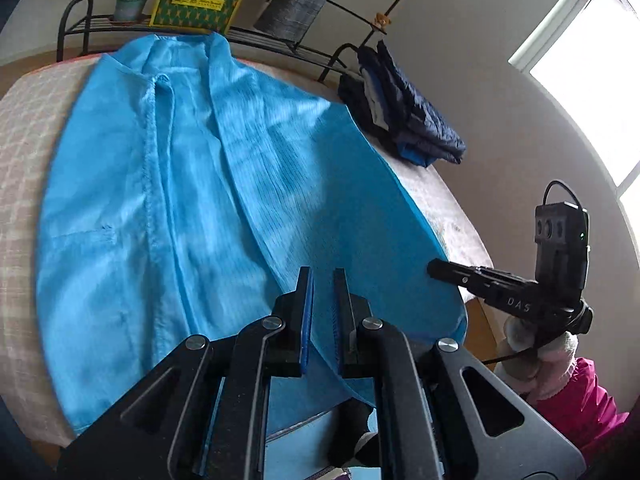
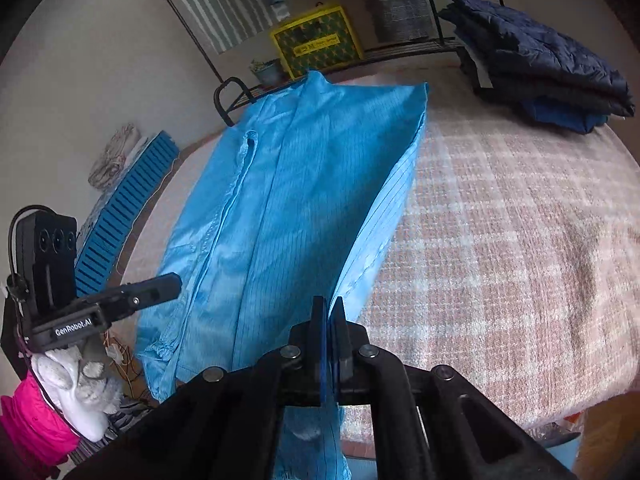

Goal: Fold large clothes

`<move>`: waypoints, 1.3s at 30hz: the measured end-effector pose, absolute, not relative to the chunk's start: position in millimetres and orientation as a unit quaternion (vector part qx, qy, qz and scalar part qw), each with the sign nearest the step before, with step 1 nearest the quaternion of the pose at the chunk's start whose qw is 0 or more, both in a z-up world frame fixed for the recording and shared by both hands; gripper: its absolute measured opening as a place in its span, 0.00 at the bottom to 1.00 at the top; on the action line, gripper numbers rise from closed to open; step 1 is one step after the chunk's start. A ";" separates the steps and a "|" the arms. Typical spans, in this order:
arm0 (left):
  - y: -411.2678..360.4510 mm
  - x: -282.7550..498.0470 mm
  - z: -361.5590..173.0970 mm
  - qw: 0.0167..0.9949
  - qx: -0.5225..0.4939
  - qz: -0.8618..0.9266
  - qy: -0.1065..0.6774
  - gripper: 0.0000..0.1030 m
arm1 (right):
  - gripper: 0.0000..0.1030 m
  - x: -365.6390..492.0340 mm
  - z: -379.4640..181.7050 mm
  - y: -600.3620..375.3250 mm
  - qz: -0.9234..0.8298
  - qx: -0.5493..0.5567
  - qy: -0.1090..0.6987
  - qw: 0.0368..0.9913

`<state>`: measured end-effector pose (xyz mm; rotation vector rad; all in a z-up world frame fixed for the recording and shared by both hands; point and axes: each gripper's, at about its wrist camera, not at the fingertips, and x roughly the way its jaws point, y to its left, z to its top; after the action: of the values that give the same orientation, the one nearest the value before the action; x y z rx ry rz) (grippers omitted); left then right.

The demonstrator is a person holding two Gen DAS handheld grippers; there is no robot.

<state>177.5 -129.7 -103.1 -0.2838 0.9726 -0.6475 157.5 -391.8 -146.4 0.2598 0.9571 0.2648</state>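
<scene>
A thin blue cloth garment with a slight sheen lies on a rough woven checked blanket. Far right, a quilted navy jacket looks matt. Each claw is matt black plastic.

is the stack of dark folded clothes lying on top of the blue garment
No, the dark folded stack sits apart on the checked cover, clear of the blue garment.

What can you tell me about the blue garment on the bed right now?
The blue garment is a thin, finely striped light-blue coat with a collar at its far end, a stitched front placket and a pocket seam. It lies lengthwise on the checked blanket, its near hem hanging over the bed edge. Its right side is lifted in a raised fold. The right gripper is shut on that edge; the left gripper pinches the hem.
</scene>
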 end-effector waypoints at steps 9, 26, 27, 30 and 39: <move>-10.8 190.2 -75.0 0.861 -0.222 -0.212 0.407 0.06 | 0.00 173.2 -141.5 -302.3 0.179 0.016 0.456 0.871; 53.8 187.2 -96.3 0.858 -0.263 -0.158 0.412 0.06 | 0.00 189.1 -220.9 -161.1 0.276 -0.134 0.536 0.786; 53.3 187.4 -97.7 0.857 -0.262 -0.158 0.414 0.06 | 0.00 191.1 -219.0 -165.0 0.279 -0.119 0.537 0.787; 49.3 187.0 -101.7 0.856 -0.255 -0.159 0.420 0.06 | 0.00 196.8 -211.9 -170.9 0.282 -0.087 0.535 0.792; 43.0 184.1 -119.8 0.852 -0.232 -0.151 0.445 0.06 | 0.00 189.2 -222.6 -187.6 0.253 -0.115 0.545 0.791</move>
<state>184.1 43.0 -119.8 -0.4878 0.9378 -0.3174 189.2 -187.6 -222.6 -0.2476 1.1717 0.5439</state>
